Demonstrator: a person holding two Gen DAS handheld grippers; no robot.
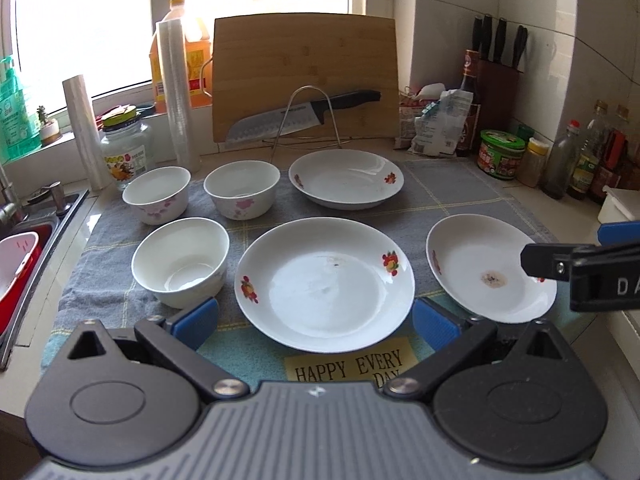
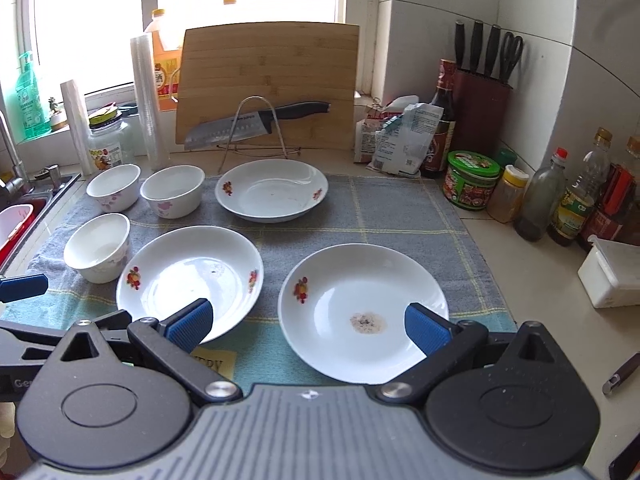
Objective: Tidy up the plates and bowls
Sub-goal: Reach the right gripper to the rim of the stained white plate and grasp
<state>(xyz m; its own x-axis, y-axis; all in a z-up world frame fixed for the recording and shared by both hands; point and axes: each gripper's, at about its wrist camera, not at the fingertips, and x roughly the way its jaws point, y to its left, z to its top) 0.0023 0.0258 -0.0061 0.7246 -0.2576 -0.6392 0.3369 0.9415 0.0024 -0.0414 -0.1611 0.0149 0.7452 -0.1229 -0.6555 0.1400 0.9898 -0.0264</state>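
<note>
Left wrist view is showing me my left tongs hovering with their blue pads spread wide and gripping nothing, and the big white plate with fruit prints is lying flat on the grey checked towel just ahead of them, between the two pads. Off the left pad a plain white bowl is sitting upright, and beyond it two floral bowls are standing side by side, close but apart. Straight beyond the big plate a deeper plate is resting near the wire rack holding a kitchen knife against the bamboo cutting board. To the right, a stained plate is lying with one finger of my right tongs reaching over its rim; I cannot tell whether it is touching. Right wrist view is giving me the right tongs likewise spread and holding nothing, hanging above the near part of that stained plate, its brown speckled mark sitting between the pads. The fruit-print plate is lying just beside the left pad, apart from the stained one.
</note>
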